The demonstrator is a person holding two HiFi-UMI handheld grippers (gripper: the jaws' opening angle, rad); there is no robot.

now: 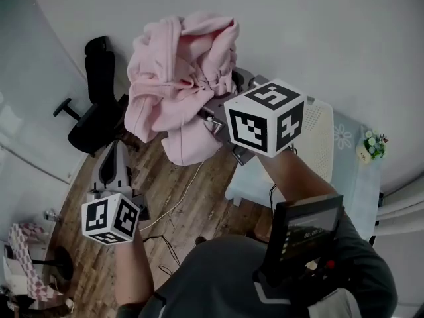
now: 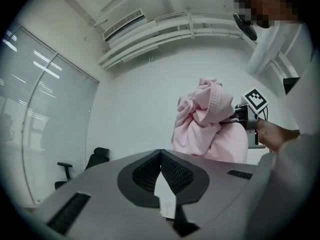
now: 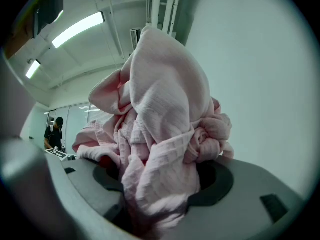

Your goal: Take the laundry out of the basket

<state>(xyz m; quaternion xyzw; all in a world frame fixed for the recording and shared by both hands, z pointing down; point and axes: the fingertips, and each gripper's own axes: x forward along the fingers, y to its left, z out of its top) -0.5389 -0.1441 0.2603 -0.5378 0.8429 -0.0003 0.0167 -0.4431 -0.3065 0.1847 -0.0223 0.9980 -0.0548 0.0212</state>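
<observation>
A large pink garment [image 1: 182, 85] hangs bunched in the air above the wooden floor, with my right gripper [image 1: 213, 116] shut on it. In the right gripper view the pink cloth [image 3: 160, 129] fills the space between the jaws and hides the pads. From the left gripper view the same bundle [image 2: 205, 124] hangs ahead, the right gripper [image 2: 239, 117] clamped on its side. My left gripper [image 1: 114, 150] is low at the left with nothing in it, its fingertips [image 2: 161, 154] meeting. The white perforated basket [image 1: 319, 138] sits behind my right arm.
A black office chair [image 1: 99, 101] stands on the wood floor at the left, with cables [image 1: 169, 207] trailing across the boards. The basket rests on a pale blue surface [image 1: 348, 171] that also carries a small potted plant [image 1: 373, 144]. A person stands far off in the right gripper view.
</observation>
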